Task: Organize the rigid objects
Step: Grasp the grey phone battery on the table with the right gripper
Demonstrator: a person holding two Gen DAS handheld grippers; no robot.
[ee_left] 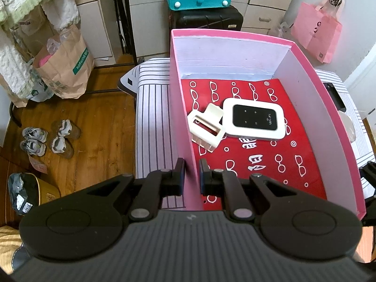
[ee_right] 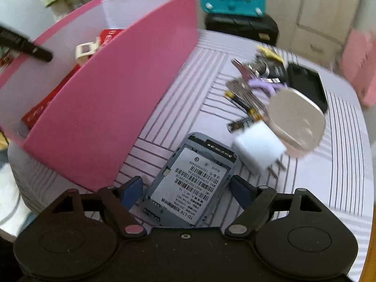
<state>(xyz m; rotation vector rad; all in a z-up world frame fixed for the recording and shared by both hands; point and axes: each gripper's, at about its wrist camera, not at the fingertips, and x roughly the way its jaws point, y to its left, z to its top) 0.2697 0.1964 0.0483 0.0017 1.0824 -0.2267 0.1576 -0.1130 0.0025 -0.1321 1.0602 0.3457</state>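
Observation:
A pink box (ee_left: 329,108) stands on a striped cloth. In it lie a red booklet (ee_left: 258,164), a white Wi-Fi router (ee_left: 255,122) and a white clip (ee_left: 206,129). My left gripper (ee_left: 192,171) is shut on the box's left wall, one finger inside and one outside. In the right wrist view, my right gripper (ee_right: 186,186) stands open low over the cloth. A grey device (ee_right: 188,176) with a barcode label lies between its fingers, which do not touch it. The pink box (ee_right: 117,94) stands just to its left.
Beyond the grey device lie a white charger plug (ee_right: 258,150), a clear oval case (ee_right: 296,119), a black phone-like slab (ee_right: 307,82) and keys (ee_right: 246,80). A black suitcase (ee_left: 209,20) with a teal box on it stands behind the table. Shoes (ee_left: 44,141) sit on the wooden floor at the left.

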